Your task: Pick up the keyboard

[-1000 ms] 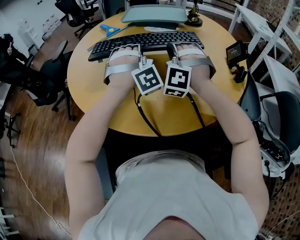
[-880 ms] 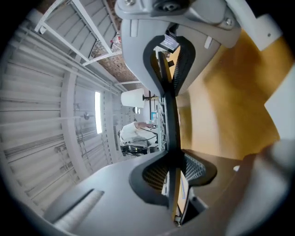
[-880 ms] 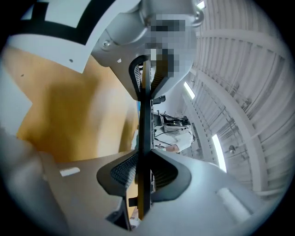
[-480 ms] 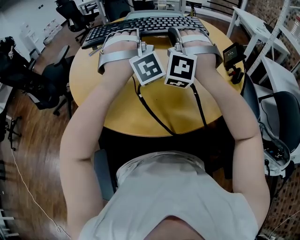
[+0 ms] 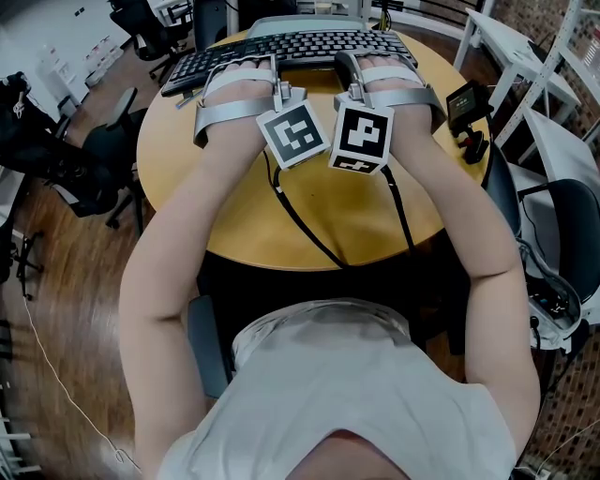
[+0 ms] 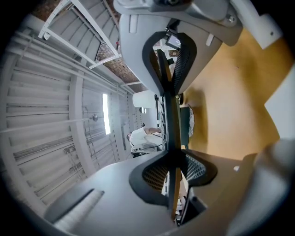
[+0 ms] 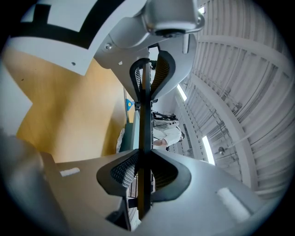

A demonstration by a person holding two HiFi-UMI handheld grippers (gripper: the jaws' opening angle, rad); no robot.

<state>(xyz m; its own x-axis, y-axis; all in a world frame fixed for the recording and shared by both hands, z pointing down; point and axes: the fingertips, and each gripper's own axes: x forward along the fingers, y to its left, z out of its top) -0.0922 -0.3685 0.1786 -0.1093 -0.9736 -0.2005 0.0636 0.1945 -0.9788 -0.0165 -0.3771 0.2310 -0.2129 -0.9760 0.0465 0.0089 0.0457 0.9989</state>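
Note:
The black keyboard hangs above the far side of the round yellow table, held by its near edge. My left gripper is shut on its left half and my right gripper on its right half. In the left gripper view the keyboard runs edge-on between the ribbed pads of the left gripper. The right gripper view shows the same: the keyboard's thin edge is clamped in the right gripper. The fingertips are hidden under the keyboard in the head view.
A grey stand base sits behind the keyboard. A small black device stands at the table's right edge. Office chairs are on the left. A white table and a dark chair are on the right.
Both grippers have lifted the keyboard off the table and up toward the top of the head view. Since half a second ago nothing has moved.

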